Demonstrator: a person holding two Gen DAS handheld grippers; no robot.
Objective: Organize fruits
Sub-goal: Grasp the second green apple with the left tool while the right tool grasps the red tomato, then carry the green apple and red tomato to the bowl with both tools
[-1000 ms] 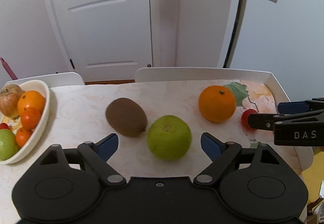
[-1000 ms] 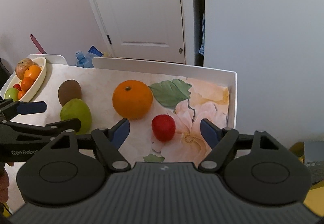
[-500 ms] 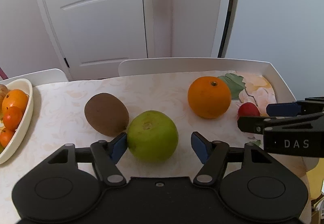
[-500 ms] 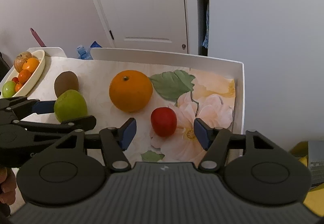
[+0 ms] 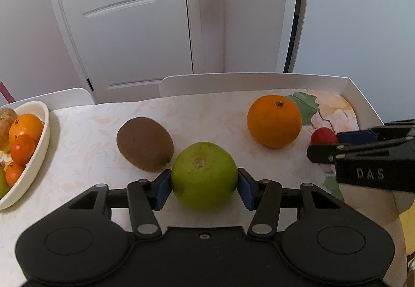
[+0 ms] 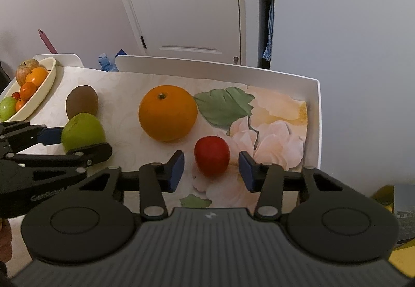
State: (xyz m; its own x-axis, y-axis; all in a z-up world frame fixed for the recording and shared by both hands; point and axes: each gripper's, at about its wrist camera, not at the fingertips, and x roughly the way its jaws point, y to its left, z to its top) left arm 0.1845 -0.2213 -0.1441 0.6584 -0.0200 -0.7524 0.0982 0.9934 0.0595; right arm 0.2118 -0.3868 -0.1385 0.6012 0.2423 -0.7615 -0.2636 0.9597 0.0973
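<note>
The left gripper (image 5: 204, 184) has just been closing, and its blue pads now press both flanks of the green apple (image 5: 204, 175), which sits on the surface (image 5: 85, 157) squarely between the fingers. The right gripper (image 6: 210, 167) has also just been closing, but a gap shows on each side of the small red fruit (image 6: 212, 155) between its fingers, so it holds nothing yet.

Going by size, the cream bowl (image 5: 39, 157) at the far left edge already carries oranges, apples and smaller fruit, and looks like the place where the loose pieces belong. It lies well to the left of the green apple, on the left hand's side, so that hand is far nearer to it. The orange (image 5: 274, 121) rests apart, between the two grippers. The kiwi (image 5: 144, 144) lies just beside the green apple, toward the bowl, its long axis slanting across the surface; a carry to the bowl would likely need to lift clear of it. The small red fruit sits on the flowered part of the cloth, farthest from the bowl.
</note>
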